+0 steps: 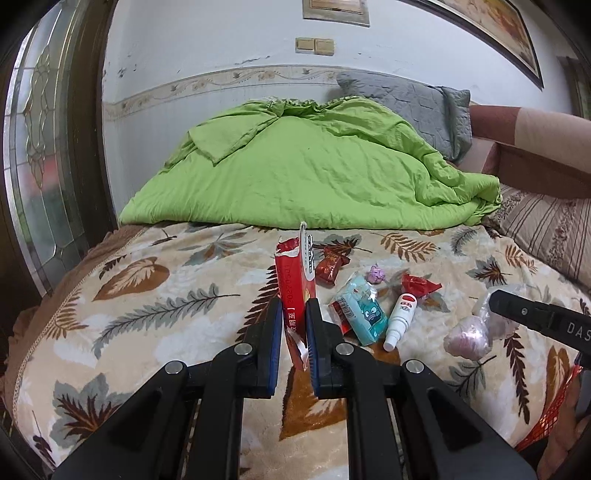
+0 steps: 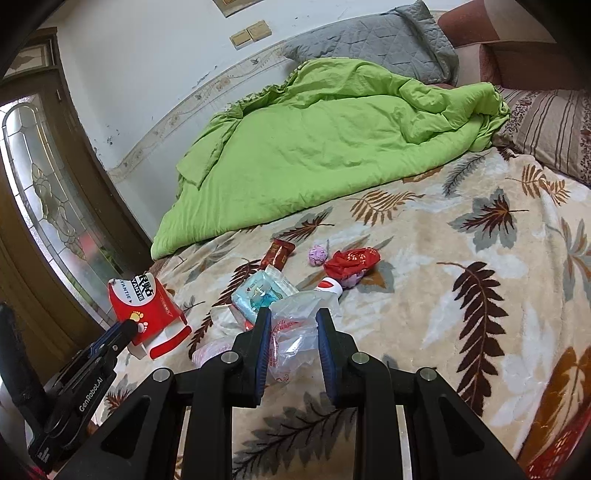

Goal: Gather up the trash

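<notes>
Surface: a bed covered by a cream blanket [image 2: 424, 258] printed with brown, rust and grey leaves.
Bedding: a rumpled green duvet [image 2: 314, 147] lies beyond the trash; behind it a grey quilted pillow [image 2: 376, 40], and a striped pillow [image 2: 550, 129] to the duvet's right.
Room: white wall with a floral border strip, two beige wall switches [image 2: 251, 34], and a dark wooden door with leaded glass [image 1: 40, 155] left of the duvet.
Left gripper [image 1: 294, 314]: fingers clamped on a torn red carton [image 1: 295, 284], held upright above the blanket, on the near side of the duvet.
Carton writing: white letters "YANTIE" on a black band, with small yellow footprints below.
Right gripper [image 2: 293, 321]: fingers closed on a crumpled clear plastic bag [image 2: 295, 325] with red print, too creased to read.
Trash on the blanket: in front of the duvet, a blue tissue pack [image 2: 258, 295], a white spray bottle with a red cap [image 1: 400, 315], dark red candy wrappers [image 2: 277, 254], a purple paper ball [image 2: 317, 254] and a red wrapper [image 2: 352, 260].
Gripper writing: "GenRobot.AI" on the left gripper's body.
</notes>
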Tool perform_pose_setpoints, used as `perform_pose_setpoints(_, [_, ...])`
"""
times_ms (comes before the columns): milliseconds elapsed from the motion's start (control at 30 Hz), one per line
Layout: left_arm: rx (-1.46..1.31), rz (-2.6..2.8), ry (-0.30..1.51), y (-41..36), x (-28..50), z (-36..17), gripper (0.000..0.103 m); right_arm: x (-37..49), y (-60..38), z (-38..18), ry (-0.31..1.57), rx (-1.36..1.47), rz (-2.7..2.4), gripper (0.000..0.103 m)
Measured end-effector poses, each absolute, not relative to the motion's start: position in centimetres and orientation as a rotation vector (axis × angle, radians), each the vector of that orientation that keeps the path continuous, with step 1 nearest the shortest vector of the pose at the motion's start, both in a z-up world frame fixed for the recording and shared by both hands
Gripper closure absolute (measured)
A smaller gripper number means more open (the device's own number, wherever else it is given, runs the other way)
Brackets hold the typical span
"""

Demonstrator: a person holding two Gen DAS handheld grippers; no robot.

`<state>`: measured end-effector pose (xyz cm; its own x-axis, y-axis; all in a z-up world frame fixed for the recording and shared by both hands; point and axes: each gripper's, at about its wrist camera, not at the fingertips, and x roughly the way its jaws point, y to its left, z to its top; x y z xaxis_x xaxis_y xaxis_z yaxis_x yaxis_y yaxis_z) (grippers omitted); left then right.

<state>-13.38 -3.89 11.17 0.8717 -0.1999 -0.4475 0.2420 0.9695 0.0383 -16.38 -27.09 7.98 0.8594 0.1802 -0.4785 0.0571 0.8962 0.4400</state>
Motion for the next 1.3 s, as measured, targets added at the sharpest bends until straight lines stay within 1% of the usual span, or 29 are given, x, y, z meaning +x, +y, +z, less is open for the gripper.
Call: perform_pose_setpoints(1300, [0.131,-0.221,0.453,-4.87,-13.40,11.11,0.091,-16.47,-27.31,7.95,0.529,0.472,0.075,0.077])
